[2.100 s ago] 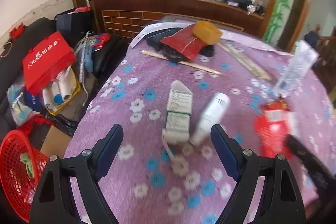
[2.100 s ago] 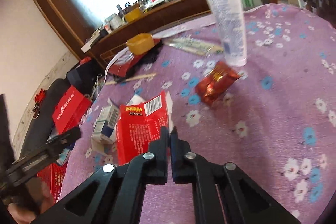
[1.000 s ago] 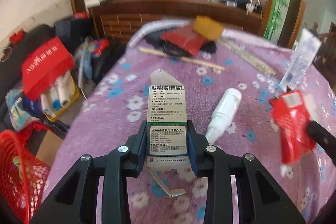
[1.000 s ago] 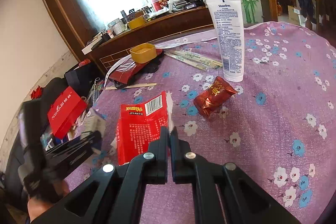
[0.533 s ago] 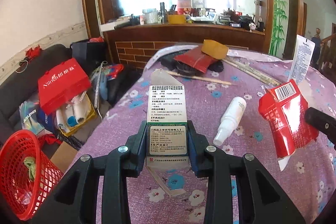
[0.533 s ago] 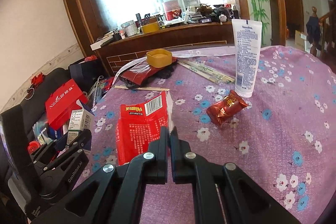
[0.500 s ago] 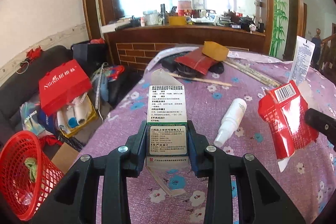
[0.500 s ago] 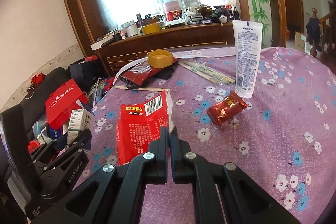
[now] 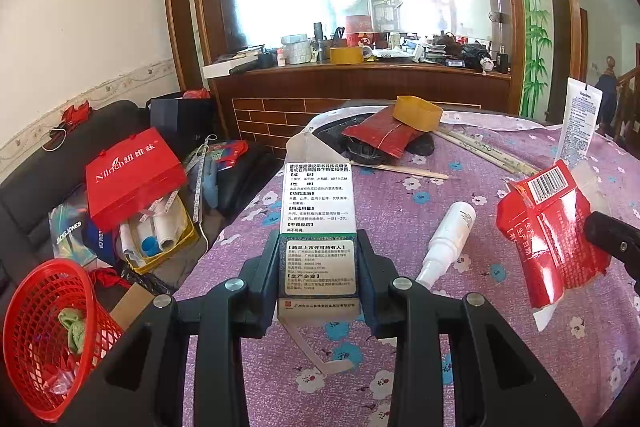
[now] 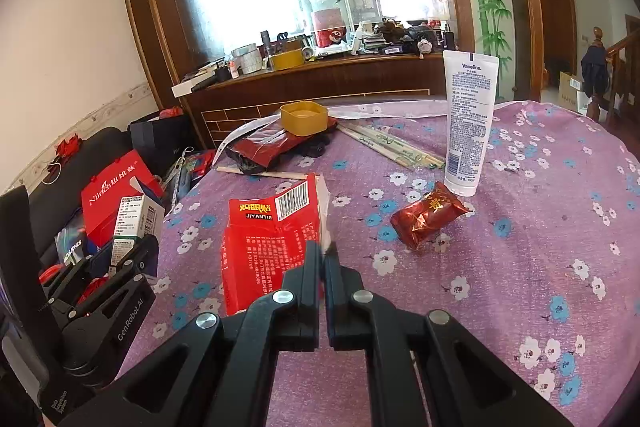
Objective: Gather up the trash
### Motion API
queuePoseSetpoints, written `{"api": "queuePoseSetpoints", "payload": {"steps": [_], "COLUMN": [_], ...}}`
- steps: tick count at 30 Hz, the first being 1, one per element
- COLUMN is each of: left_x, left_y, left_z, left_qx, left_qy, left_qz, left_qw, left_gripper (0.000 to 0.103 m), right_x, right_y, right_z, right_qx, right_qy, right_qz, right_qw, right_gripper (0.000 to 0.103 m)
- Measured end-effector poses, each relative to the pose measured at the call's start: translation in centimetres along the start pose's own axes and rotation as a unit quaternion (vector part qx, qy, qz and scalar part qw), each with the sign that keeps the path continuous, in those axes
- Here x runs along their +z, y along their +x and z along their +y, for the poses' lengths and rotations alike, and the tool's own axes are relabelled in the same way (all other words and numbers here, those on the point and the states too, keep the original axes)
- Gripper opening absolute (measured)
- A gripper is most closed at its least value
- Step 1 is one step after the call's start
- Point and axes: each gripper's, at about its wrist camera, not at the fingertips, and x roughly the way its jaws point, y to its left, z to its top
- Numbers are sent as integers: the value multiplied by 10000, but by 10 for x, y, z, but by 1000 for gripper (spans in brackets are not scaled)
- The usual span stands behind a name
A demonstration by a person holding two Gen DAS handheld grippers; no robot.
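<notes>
My left gripper (image 9: 318, 267) is shut on a white and green medicine box (image 9: 318, 227), held upright above the table's left edge; the box also shows in the right wrist view (image 10: 134, 223). My right gripper (image 10: 323, 263) is shut on a torn red snack packet (image 10: 272, 243), lifted above the purple flowered tablecloth (image 10: 520, 247); the packet also shows in the left wrist view (image 9: 548, 231). A red mesh basket (image 9: 48, 331) with scraps in it stands on the floor at lower left. A white spray bottle (image 9: 448, 239) lies on the table.
A red foil sweet wrapper (image 10: 428, 215) and an upright Vaseline tube (image 10: 468, 123) stand to the right. A yellow tub (image 10: 304, 117), a dark red pouch (image 10: 264, 147) and chopsticks (image 10: 392, 147) lie at the back. Red bags (image 9: 132, 179) clutter the sofa at left.
My left gripper closed on the medicine box and lifted it off the table, tilting up toward the room. My right gripper has kept hold of the red packet and risen too.
</notes>
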Motion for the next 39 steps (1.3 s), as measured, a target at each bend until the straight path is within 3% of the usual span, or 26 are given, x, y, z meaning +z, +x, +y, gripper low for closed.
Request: {"api": "queuePoseSetpoints", "payload": {"steps": [39], "left_x": [2], "left_y": [-5], "left_z": [1], "left_qx": [102], "left_qy": [92], "left_qz": [-117], "left_qw": [9998], "left_gripper": [33], "right_x": [0], "right_y": [-2], "right_z": [-2], "right_qx": [-114], "right_qy": [11], "right_qz": [-60], "right_qw": [9999], "right_gripper": [3]}}
